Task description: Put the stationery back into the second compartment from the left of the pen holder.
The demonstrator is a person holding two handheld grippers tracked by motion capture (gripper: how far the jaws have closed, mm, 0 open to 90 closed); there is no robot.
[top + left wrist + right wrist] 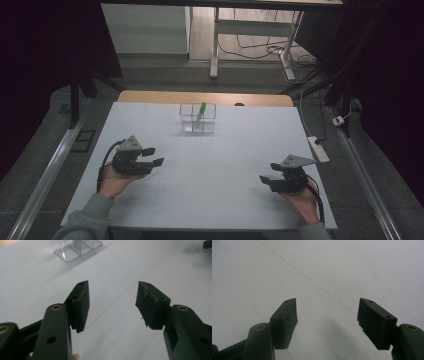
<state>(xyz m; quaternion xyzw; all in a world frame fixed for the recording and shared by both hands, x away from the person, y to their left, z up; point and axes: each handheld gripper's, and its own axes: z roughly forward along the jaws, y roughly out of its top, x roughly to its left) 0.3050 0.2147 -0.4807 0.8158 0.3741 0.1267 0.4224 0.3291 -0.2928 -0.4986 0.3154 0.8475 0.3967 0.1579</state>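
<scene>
The green pen (201, 111) stands upright in the clear box (197, 119), beyond the nearer left gripper (154, 156); both grippers are released, empty.

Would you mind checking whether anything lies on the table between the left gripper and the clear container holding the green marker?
Nothing visible does: bare white table separates the open left gripper from the clear container with the green marker.

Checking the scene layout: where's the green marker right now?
In the high view the green marker stands tilted inside the clear box at the table's far middle, apart from both grippers.
</scene>
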